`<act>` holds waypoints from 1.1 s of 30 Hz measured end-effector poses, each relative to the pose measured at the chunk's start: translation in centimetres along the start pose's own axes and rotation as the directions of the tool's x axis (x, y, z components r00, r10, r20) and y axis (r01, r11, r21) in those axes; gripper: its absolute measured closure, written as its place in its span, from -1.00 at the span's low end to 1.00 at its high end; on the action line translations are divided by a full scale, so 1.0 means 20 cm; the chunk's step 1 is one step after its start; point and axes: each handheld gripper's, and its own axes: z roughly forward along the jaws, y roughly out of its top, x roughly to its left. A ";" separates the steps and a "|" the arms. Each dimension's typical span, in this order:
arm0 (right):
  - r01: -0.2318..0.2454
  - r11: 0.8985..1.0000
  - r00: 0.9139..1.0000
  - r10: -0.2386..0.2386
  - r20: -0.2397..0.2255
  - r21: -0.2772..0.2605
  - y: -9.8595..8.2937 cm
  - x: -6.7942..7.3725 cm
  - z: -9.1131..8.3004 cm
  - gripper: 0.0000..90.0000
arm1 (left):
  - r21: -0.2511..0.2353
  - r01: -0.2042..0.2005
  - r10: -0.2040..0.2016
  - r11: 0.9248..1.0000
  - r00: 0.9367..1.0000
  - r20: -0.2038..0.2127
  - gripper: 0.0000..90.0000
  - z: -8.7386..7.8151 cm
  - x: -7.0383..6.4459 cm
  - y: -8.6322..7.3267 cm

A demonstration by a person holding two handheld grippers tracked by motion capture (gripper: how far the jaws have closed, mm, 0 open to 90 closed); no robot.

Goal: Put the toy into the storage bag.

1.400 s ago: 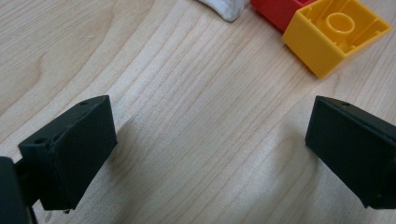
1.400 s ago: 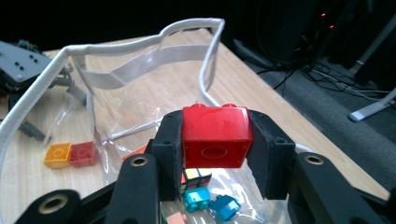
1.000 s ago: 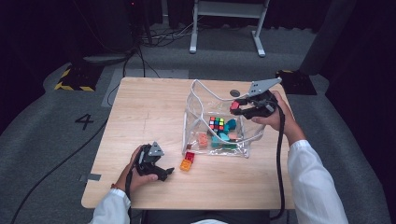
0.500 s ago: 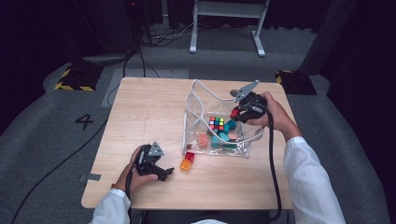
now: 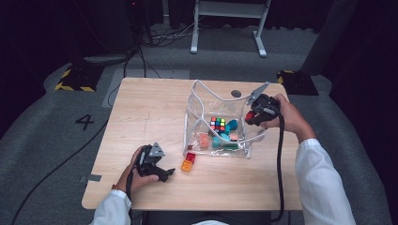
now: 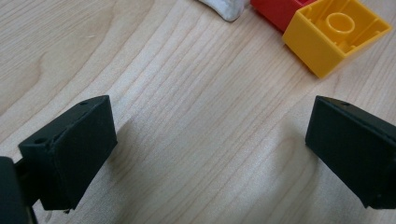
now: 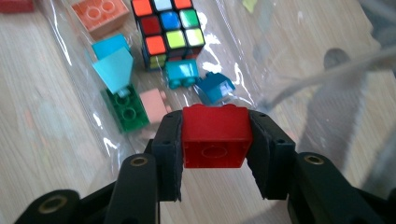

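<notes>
My right gripper point(image 7: 215, 140) clamped on red brick point(image 7: 215, 133), held directly over bag point(image 5: 197, 115) opening; drop path straight down. Left gripper point(image 6: 210, 140) jaws apart, yellow brick point(image 6: 335, 35) just ahead on table.

The red brick point(image 6: 275, 11) beside the yellow brick point(image 6: 335, 35) was cut off by the frame's top. The right gripper point(image 7: 215, 140) hid both sides of its red block point(image 7: 215, 135).
</notes>
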 end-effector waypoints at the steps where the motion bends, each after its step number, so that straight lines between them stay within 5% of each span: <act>1: 0.002 1.000 1.000 -0.002 0.006 0.006 -0.01 0.00 -0.01 0.31 | 0.000 0.001 -0.001 1.000 1.000 0.001 -0.95 0.00 0.00 0.00; 17: -0.041 0.998 0.999 0.042 0.011 -0.053 -0.12 0.00 -0.06 0.28 | 0.000 -0.002 0.002 1.000 1.000 0.001 -0.96 0.00 0.00 0.00; 26: -0.055 0.988 0.998 0.057 0.011 -0.144 -0.15 0.01 -0.13 0.09 | -0.001 0.000 0.000 1.000 1.000 0.002 -0.96 0.00 0.00 0.00; 29: -0.067 0.978 0.997 0.071 0.010 -0.198 -0.17 0.02 -0.16 -0.01 | -0.001 -0.001 0.001 1.000 1.000 0.002 -0.96 0.00 0.00 0.00; 33: -0.105 0.951 0.993 0.118 0.028 -0.292 -0.20 0.05 -0.21 -0.22 | 0.000 0.001 -0.001 1.000 1.000 0.002 -0.96 0.00 0.00 0.00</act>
